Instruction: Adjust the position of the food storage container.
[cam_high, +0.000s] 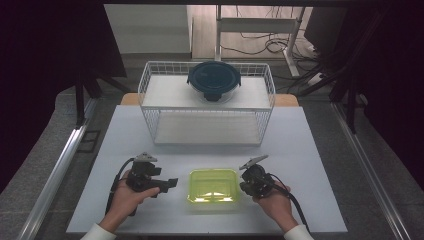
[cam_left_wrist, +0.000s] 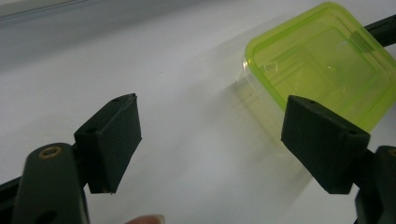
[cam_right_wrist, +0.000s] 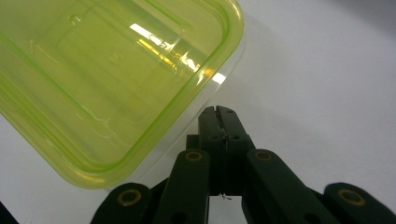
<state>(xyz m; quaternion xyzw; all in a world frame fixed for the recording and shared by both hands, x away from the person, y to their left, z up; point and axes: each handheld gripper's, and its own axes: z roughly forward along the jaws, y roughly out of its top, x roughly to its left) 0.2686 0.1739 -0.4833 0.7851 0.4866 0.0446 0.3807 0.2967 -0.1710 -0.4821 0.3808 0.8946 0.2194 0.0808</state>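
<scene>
Green-lidded container sits at the bench's six o'clock between us. Left gripper gapes wide; right gripper is pinched together, empty. We'd approach level and grip the rim squarely.

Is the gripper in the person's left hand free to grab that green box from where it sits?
Probably yes. The left gripper is open and points at the green-lidded box, with bare table between them. The right gripper, shut, sits beside the box's other side, not in the way.
</scene>
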